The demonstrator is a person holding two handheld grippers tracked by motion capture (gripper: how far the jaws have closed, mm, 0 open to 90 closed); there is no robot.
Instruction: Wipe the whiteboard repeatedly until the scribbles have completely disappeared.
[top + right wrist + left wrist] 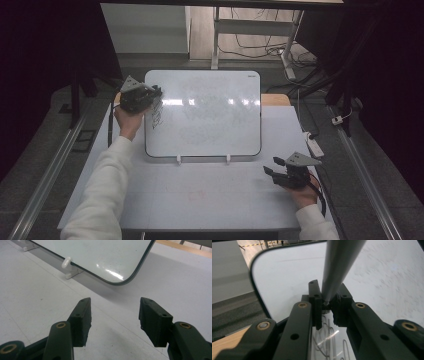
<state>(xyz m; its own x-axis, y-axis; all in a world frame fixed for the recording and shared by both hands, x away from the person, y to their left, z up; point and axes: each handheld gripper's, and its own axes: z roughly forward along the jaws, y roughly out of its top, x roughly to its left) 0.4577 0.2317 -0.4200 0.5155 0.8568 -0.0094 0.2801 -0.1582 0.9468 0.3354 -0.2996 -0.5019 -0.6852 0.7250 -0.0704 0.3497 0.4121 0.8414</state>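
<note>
A white-framed whiteboard leans upright on small white feet in the middle of the table. Dark scribbles mark its left edge. My left gripper is at the board's upper left, just above those scribbles. In the left gripper view its jaws are shut on a grey marker whose barrel runs up and away, with the whiteboard and scribbles right behind. My right gripper rests low at the table's right front, open and holding nothing, facing the whiteboard's corner.
A white power strip lies off the table's right edge with cables trailing. More cables and desk legs stand on the floor behind the board. Metal rails run along both sides of the table.
</note>
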